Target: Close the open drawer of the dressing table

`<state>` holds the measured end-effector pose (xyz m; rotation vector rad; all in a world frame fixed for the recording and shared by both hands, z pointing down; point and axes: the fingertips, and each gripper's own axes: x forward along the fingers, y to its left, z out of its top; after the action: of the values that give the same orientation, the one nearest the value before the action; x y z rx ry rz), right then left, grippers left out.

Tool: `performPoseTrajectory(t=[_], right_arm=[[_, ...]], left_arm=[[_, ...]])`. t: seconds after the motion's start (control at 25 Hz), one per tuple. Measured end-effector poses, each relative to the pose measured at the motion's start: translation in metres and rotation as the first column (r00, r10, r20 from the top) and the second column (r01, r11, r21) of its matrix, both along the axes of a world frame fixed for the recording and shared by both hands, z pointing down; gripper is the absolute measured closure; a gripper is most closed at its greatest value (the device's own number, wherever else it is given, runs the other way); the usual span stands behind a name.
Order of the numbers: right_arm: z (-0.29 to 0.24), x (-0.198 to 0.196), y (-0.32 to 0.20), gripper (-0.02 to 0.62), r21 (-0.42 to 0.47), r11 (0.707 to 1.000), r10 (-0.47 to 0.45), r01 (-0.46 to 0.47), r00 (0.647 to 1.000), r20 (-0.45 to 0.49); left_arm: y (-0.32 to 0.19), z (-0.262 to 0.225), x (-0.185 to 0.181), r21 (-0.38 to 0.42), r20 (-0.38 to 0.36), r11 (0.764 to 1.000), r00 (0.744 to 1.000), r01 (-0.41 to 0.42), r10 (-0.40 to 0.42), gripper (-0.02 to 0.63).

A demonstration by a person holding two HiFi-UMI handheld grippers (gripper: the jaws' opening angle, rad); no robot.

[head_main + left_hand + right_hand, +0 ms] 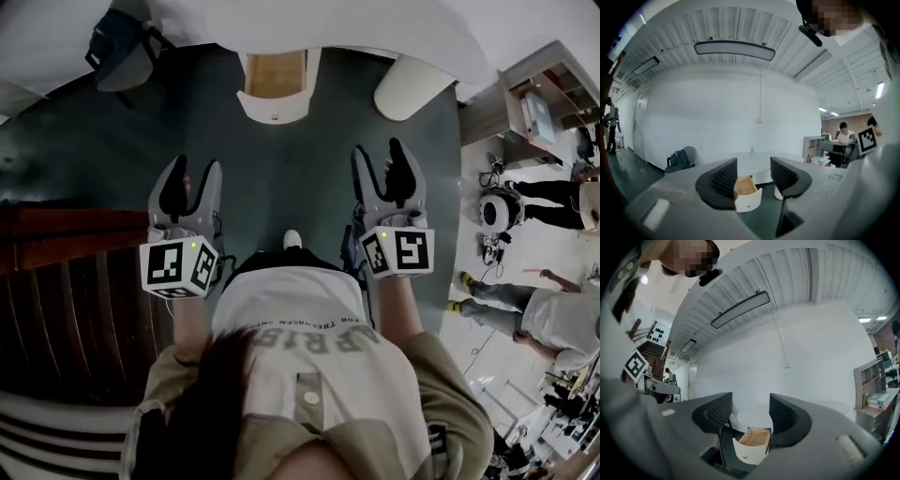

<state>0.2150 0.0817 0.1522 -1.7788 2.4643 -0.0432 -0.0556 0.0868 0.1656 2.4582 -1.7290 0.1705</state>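
Parted and empty, nothing gripped, on both left gripper (195, 174) and right gripper (380, 156). Well ahead, one drawer (275, 86) pulled out from under the white counter (337, 21) — wooden inside showing. Approach step, seemingly; next, moving closer and pushing squarely on the front. Two grippers, one drawer, one knob (275, 117).

Dark green floor (281, 178), dark backpack (117, 42) set by the white wall (717, 108) at upper left, dark wooden stairs (66, 272) seen at left, open shelf unit (539, 103) at right, people (553, 314) standing near it, long ceiling lamp (735, 49) mounted overhead
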Motion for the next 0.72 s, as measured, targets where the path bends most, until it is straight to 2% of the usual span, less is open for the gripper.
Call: performPoseTrajectory(t=[0.36,0.72], right_arm=[[0.028,-0.024,-0.053,0.342,-0.035,0.999,-0.041,0.041,0.999,-0.018],[0.066,-0.058,-0.105,0.342,-0.060,0.998,-0.019,0.016,0.998,-0.053]], left_arm=[[-0.034,0.015,-0.023,-0.031,0.023,0.998,0.998,0.056,-0.056,0.373],[-0.093,0.031,-0.047,-0.037,0.033,0.999,0.999,0.023,-0.022,0.373]])
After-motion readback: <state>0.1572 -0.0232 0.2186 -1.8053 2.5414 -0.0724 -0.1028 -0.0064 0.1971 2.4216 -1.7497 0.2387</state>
